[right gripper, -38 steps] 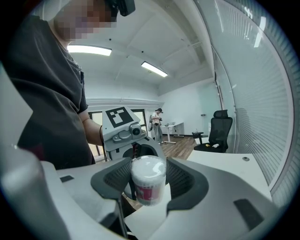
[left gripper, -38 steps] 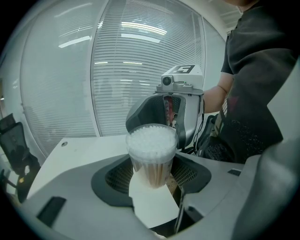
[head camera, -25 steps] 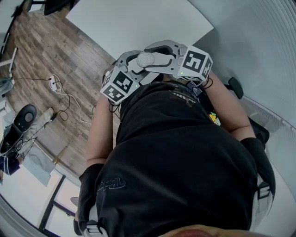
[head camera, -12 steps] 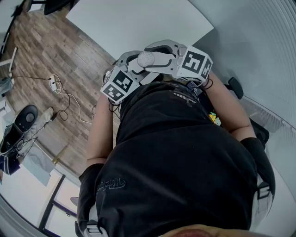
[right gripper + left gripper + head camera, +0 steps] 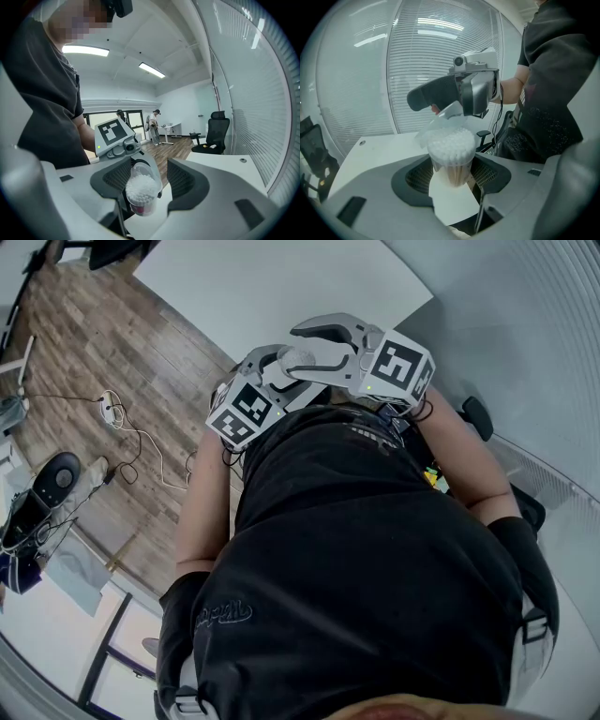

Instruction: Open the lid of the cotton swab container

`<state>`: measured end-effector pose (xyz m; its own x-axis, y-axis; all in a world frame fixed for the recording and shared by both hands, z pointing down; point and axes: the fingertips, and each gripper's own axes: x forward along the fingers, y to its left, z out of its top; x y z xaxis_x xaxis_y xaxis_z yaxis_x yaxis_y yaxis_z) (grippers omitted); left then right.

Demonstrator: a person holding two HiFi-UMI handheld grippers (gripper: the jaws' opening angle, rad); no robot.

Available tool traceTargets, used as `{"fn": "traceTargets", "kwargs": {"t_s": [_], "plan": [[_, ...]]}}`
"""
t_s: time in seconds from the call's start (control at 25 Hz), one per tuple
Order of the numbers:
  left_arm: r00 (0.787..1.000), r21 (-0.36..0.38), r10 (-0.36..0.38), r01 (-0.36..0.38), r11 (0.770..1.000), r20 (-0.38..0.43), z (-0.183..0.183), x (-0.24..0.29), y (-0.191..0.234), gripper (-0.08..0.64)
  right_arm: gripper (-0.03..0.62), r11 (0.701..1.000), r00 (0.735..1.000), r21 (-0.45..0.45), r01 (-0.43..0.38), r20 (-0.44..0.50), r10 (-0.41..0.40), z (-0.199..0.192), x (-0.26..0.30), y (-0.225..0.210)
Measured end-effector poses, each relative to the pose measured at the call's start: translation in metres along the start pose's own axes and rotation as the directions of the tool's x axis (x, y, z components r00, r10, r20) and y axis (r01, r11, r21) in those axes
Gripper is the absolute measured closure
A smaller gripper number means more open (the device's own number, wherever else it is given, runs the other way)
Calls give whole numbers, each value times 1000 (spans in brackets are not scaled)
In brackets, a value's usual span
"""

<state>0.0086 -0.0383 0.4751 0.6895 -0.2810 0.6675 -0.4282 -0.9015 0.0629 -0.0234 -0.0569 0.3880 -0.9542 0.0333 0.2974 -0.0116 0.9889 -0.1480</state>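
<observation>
The left gripper is pinching a small clear round plastic container full of white cotton swabs. One jaw presses on each side of its lower part. The top of the container sticks out past the jaw tips, packed with white swab tips.

Its thin clear plastic lid is tipped up off the mouth of the container. It stands open just above the swabs.

Right past the lid is the right gripper, which faces the container from the other side. Its jaws are spread wide. The top of the container sits in the gap between them, nearer one jaw than the other. I cannot tell if that jaw touches the lid.

Looking from the right gripper, the black-and-white marker cube of the left gripper shows just behind the container.

Below and beyond both grippers is a white worktop. Farther out from the right gripper stands a black office chair. Far off past it, people stand by a desk.

The person holds both grippers close together in front of a black shirt.
</observation>
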Motion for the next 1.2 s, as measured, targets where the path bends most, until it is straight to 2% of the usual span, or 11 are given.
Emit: {"fn": "traceTargets", "kwargs": {"t_s": [0.36, 0.68, 0.88, 1.04, 1.2], "plan": [[1000, -1, -14, 14, 1000, -7, 1, 6, -10, 302, 341, 999, 999, 18, 35, 11, -36, 6, -6, -9], [999, 4, -36, 36, 999, -3, 3, 12, -20, 302, 341, 993, 994, 47, 105, 35, -106, 8, -14, -32], [999, 13, -54, 54, 998, -3, 3, 19, -27, 302, 344, 981, 984, 103, 164, 57, -171, -5, -18, -56], [998, 13, -68, 68, 998, 9, 6, 19, -30, 302, 347, 969, 972, 92, 229, 26, -233, -14, -17, -73], [997, 12, -71, 70, 997, 20, 7, 20, -32, 302, 347, 966, 969, 86, 245, -12, -245, -28, -12, -79]]}}
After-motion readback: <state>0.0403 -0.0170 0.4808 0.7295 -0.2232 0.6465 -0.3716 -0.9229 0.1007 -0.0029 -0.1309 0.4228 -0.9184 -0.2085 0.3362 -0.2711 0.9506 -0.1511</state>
